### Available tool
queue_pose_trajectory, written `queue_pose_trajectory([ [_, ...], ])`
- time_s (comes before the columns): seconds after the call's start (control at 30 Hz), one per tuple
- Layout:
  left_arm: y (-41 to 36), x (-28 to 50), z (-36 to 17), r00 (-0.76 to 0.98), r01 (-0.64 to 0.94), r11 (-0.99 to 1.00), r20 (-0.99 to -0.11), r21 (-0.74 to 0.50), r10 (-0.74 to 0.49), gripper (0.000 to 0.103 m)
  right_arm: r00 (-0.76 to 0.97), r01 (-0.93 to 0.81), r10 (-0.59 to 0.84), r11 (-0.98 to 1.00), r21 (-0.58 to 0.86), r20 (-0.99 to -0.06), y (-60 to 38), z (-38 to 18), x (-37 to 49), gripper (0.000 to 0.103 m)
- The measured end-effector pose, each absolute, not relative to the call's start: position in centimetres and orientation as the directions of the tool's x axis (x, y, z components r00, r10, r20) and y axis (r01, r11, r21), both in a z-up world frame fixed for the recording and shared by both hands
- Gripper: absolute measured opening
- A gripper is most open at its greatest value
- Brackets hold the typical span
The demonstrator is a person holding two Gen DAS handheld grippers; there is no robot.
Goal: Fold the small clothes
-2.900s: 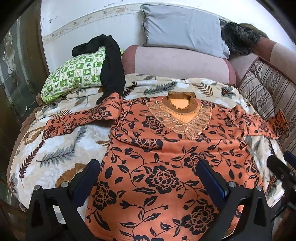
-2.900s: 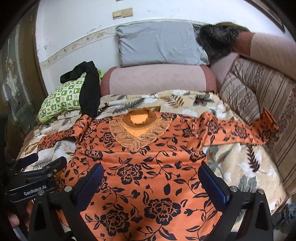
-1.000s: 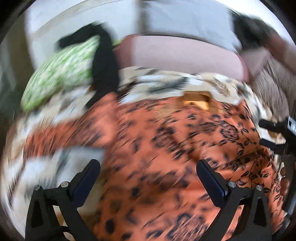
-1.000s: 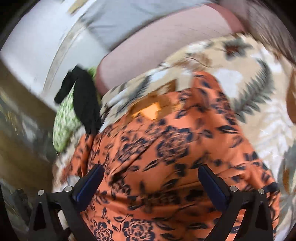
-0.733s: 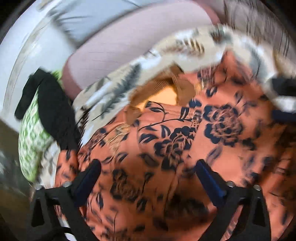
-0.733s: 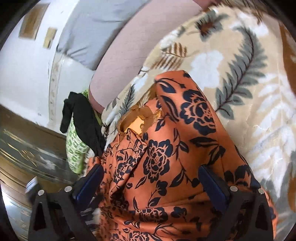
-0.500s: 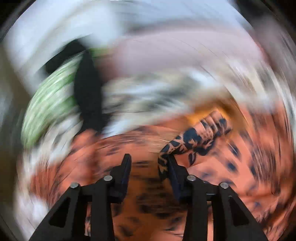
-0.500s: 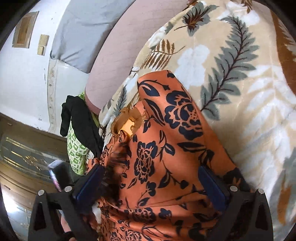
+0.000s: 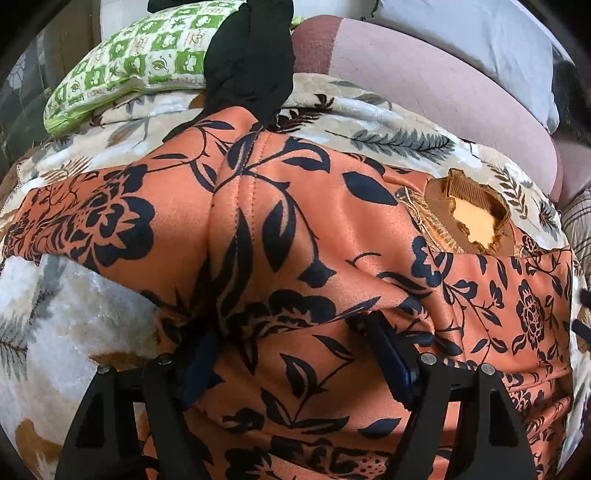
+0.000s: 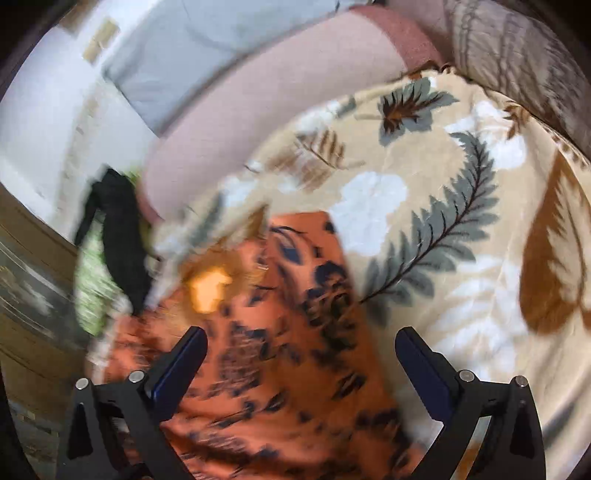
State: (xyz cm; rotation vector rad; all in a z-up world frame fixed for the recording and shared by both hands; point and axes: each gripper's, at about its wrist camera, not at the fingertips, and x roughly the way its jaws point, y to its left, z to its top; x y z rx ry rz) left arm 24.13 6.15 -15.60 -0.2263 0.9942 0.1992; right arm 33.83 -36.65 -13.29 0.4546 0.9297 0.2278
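Observation:
An orange top with black flowers [image 9: 288, 229] lies on a leaf-print blanket [image 9: 74, 325]. Its right side is folded over toward the middle, and the tan collar [image 9: 469, 214] shows at the right. My left gripper [image 9: 295, 354] sits low at the left shoulder, its fingers [image 9: 388, 354] apart with a bunch of the fabric between and over them. In the blurred right wrist view the top [image 10: 280, 362] shows its straight folded edge on the blanket [image 10: 443, 229]. My right gripper [image 10: 299, 354] is open and empty just above it.
A green checked pillow [image 9: 140, 55] with a black garment [image 9: 251, 55] draped over it lies at the far left. A pink bolster [image 9: 424, 85] and a grey pillow [image 9: 480, 33] line the back. Striped cushions [image 10: 517, 55] stand at the right.
The top lay flat with both sleeves spread; its right side is now folded over. My left gripper closed for a moment, reopened, and dropped onto the left shoulder. My right gripper stayed open.

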Motion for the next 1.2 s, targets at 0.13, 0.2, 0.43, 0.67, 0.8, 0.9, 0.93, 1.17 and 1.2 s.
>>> queue_pose_trajectory([
  [0.13, 7.7, 23.1, -14.9, 0.532, -0.265, 0.959, -0.845, -0.104, 0.056, 0.025, 0.497, -0.04, 0.425, 0.882, 0.469, -0.756, -35.0, -14.4, 37.1, 0.011],
  [0.2, 8.1, 22.6, -13.7, 0.583, -0.264, 0.955, -0.811, -0.132, 0.05, 0.024, 0.565, -0.104, 0.383, 0.912, 0.397, -0.731, -34.1, -11.8, 36.1, 0.011],
  [0.43, 6.6, 23.7, -15.1, 0.572, -0.217, 0.969, -0.82, -0.122, 0.025, 0.031, 0.571, 0.153, 0.27, 0.893, 0.424, -0.775, -40.4, -15.7, 35.4, 0.026],
  [0.67, 6.9, 24.3, -12.0, 0.634, -0.199, 0.963, -0.773, -0.182, -0.015, 0.065, 0.725, 0.053, 0.278, 0.89, 0.453, -0.631, -39.7, -9.6, 30.4, 0.086],
  [0.8, 6.2, 26.7, -13.3, 0.577, -0.202, 0.973, -0.816, -0.112, 0.026, 0.065, 0.681, -0.139, 0.473, 0.833, 0.535, -0.559, -36.0, -8.8, 29.3, 0.086],
  [0.9, 5.8, 28.1, -16.4, 0.469, -0.232, 0.972, -0.879, -0.027, 0.088, 0.064, 0.576, -0.077, 0.473, 0.843, 0.532, -0.667, -35.0, -13.1, 31.1, 0.085],
  [0.93, 5.3, 27.8, -16.2, 0.488, -0.22, 0.975, -0.866, -0.003, 0.107, 0.064, 0.536, -0.007, 0.427, 0.865, 0.502, -0.728, -35.1, -14.9, 31.6, 0.085],
  [1.17, 4.5, 28.0, -15.9, 0.501, -0.207, 0.978, -0.857, 0.017, 0.121, 0.064, 0.578, -0.042, 0.403, 0.883, 0.467, -0.71, -34.4, -13.4, 30.3, 0.084],
  [1.2, 4.4, 27.9, -15.9, 0.501, -0.208, 0.978, -0.857, 0.017, 0.121, 0.064, 0.58, -0.051, 0.404, 0.885, 0.464, -0.707, -34.3, -13.3, 30.2, 0.084],
])
